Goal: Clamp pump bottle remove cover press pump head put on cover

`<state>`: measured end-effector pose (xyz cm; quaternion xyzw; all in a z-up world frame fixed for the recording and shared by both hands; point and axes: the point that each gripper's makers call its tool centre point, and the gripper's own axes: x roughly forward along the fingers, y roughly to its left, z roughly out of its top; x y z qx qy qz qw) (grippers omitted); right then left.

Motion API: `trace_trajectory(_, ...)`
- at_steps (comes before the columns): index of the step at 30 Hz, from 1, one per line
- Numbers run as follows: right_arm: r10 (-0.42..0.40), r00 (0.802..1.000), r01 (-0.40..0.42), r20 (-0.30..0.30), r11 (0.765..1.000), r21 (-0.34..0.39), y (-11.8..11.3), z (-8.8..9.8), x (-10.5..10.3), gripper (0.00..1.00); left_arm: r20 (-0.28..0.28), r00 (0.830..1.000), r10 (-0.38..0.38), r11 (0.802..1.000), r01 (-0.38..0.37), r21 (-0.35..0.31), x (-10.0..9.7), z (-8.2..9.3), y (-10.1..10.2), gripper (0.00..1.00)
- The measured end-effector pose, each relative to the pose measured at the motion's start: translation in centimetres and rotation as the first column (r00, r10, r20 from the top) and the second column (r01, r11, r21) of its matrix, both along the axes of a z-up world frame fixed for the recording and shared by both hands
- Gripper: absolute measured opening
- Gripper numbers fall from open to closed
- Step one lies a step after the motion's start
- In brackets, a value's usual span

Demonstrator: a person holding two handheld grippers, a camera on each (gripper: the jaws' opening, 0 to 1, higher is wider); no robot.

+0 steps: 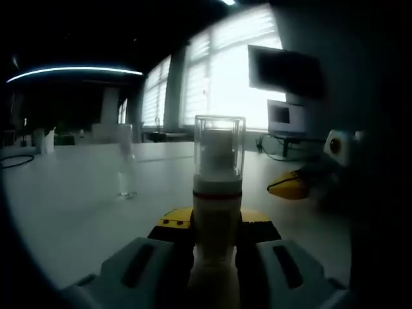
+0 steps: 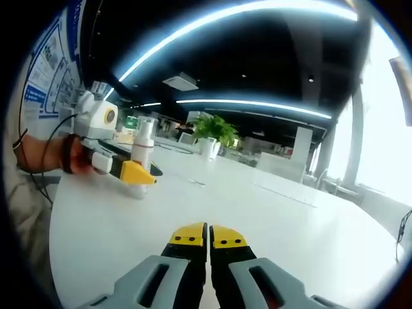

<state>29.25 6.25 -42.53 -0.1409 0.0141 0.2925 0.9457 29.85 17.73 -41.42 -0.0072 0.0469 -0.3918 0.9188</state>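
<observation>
Clamping looks done — the left gripper [image 1: 215, 248] has its two jaws pressed against the sides of the pump bottle [image 1: 217, 219], which stands upright between them on the white table [image 1: 71, 212]. The bottle's pale body fills the gap between the yellow-tipped jaws, and its clear cover [image 1: 219, 147] rises above them, seated over the pump head. So the step in hand, as I judge it, is removing the cover.

In the right gripper view, the right gripper [image 2: 208, 239] hangs over the table with its jaws drawn together and nothing between them. Well ahead of it and off to its left, the left gripper [image 2: 132, 172] shows with a hand [image 2: 71, 156] behind it, the pump bottle [image 2: 144, 145] standing at its yellow tips. The cover is hard to make out at that range; it is probably on, as the left gripper view shows.

The next move calls for the right jaws to part, travel across to the bottle, and settle either side of the clear cover above the left jaws — then lift straight up while the left one holds firm.
</observation>
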Motion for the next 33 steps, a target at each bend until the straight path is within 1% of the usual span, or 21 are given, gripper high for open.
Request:
trace_trajectory(4, -0.007, 1.0, 0.007, 0.002, 1.0, 0.0, -0.09, 0.04, 0.06, 0.0, -0.002, 1.0, -0.007, 1.0, 0.007, -0.003, -0.33, 0.03, -0.34, 0.15)
trace_trajectory(7, -0.009, 1.0, 0.009, 0.0, 1.0, 0.005, -0.16, 0.09, 0.1, 0.0, 0.026, 1.0, -0.015, 1.0, 0.015, 0.023, -0.64, 0.04, -0.57, 0.15)
trace_trajectory(10, -0.01, 1.0, 0.01, -0.001, 1.0, 0.006, -0.14, 0.07, 0.07, 0.0, 0.04, 0.999, -0.023, 0.999, 0.022, 0.027, -0.68, 0.16, -0.59, 0.16)
trace_trajectory(12, -0.009, 1.0, 0.009, -0.002, 1.0, 0.002, -0.11, 0.03, 0.07, 0.0, 0.04, 0.999, -0.02, 0.999, 0.019, 0.027, -0.54, 0.14, -0.44, 0.18)
trace_trajectory(16, -0.009, 1.0, 0.009, -0.002, 1.0, 0.002, -0.1, 0.04, 0.07, 0.0, 0.032, 0.999, -0.021, 1.0, 0.02, 0.02, -0.52, 0.08, -0.3, 0.16)
trace_trajectory(20, -0.009, 1.0, 0.009, -0.004, 1.0, 0.007, -0.12, 0.05, 0.07, 0.0, 0.043, 0.999, -0.024, 0.999, 0.022, 0.038, -0.51, -0.05, -0.27, 0.15)
trace_trajectory(33, -0.006, 1.0, 0.006, -0.004, 1.0, 0.003, -0.03, 0.01, 0.04, 0.0, 0.05, 0.998, -0.028, 0.999, 0.026, 0.034, -0.16, -0.08, 0.07, 0.14)
